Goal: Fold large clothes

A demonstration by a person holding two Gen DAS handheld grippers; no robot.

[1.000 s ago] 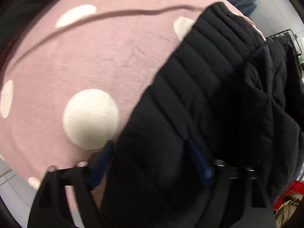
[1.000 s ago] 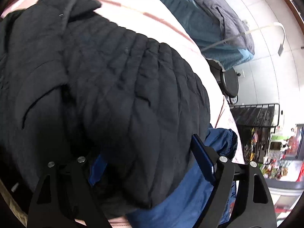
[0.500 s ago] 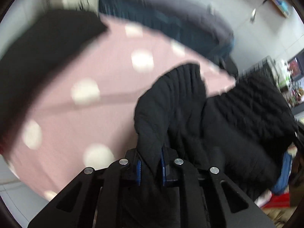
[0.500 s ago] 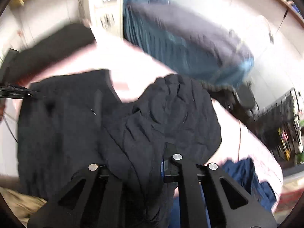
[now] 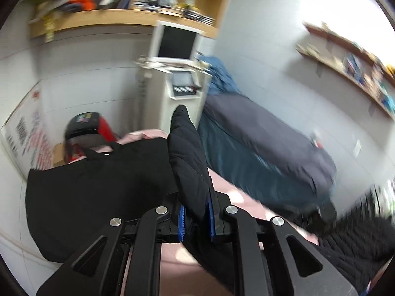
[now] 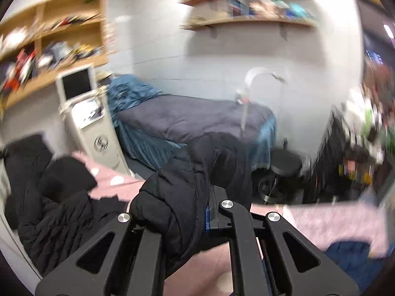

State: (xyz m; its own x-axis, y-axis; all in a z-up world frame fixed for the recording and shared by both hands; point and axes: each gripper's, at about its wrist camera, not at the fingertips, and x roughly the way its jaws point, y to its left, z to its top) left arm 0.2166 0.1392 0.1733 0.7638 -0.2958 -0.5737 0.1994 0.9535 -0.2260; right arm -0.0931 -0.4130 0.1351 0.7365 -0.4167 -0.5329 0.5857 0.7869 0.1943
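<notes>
A black quilted puffer jacket (image 5: 187, 157) is pinched between the blue pads of my left gripper (image 5: 196, 219), which is shut on it and holds it up above the pink polka-dot cover (image 5: 237, 194). My right gripper (image 6: 195, 217) is shut on another thick fold of the same jacket (image 6: 182, 197), which bulges over and hides the left finger. The rest of the jacket (image 6: 56, 217) lies crumpled low on the left in the right wrist view. Both views are tilted up and blurred.
A black garment (image 5: 93, 194) lies on the pink cover at left. A blue and grey bed (image 6: 187, 116) stands behind, beside a white machine with a screen (image 5: 175, 74). Wooden shelves (image 6: 49, 49) line the walls. A blue garment (image 6: 350, 256) lies low right.
Both grippers went from open around the jacket on the cover to shut on it, then lifted and tilted up, so the room now shows behind the raised jacket.
</notes>
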